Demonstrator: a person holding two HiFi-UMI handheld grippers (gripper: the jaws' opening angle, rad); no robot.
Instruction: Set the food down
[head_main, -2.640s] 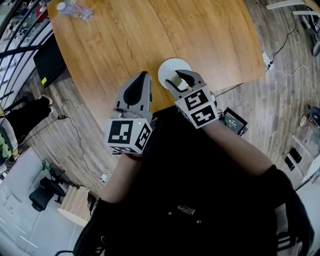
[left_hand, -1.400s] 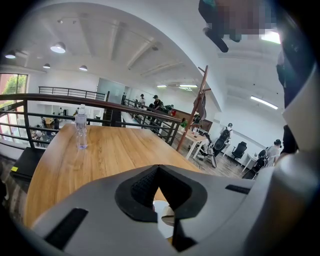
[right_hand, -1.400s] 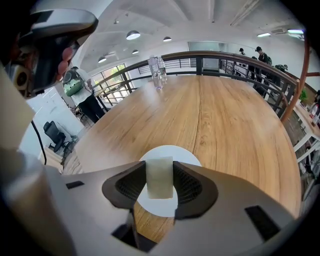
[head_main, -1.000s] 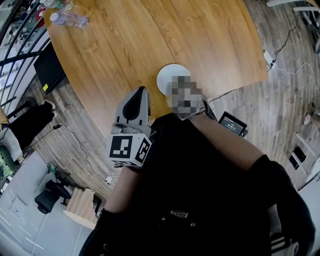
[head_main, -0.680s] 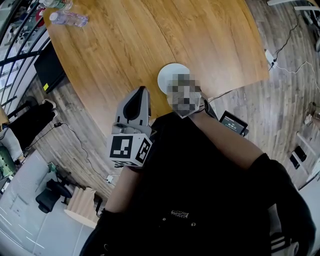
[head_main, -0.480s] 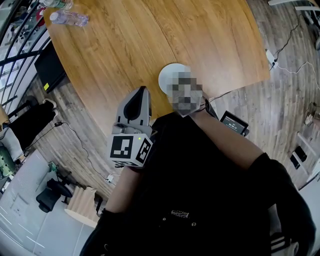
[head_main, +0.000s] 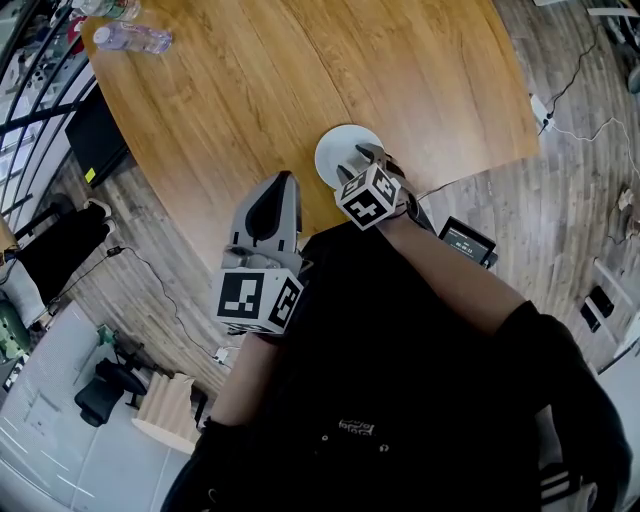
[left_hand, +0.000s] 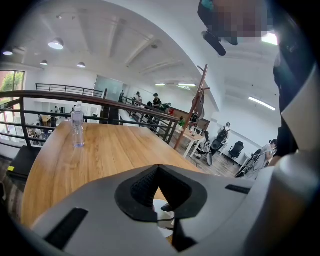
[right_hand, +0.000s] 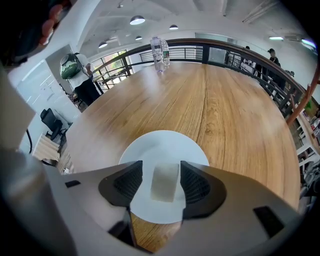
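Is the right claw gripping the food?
No, the right claw has just been opening; the food lies between its jaws on the plate, untouched.

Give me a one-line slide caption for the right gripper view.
Right gripper, jaws just opening, straddles the pale food block lying on the white plate on the wooden table.

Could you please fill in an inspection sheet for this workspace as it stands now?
Surface: wooden table, no spills seen.
Job's things: pale food block lying on the white plate near the table's near edge.
Clutter: water bottles at the far edge.
Grippers: right gripper open, its fingers either side of the block with gaps, having just been opening; left gripper shut, empty, left of the plate.
Cables: white cable on the floor at right; thin cable on the floor at left.
Surroundings: plank floor, railing, office chair.
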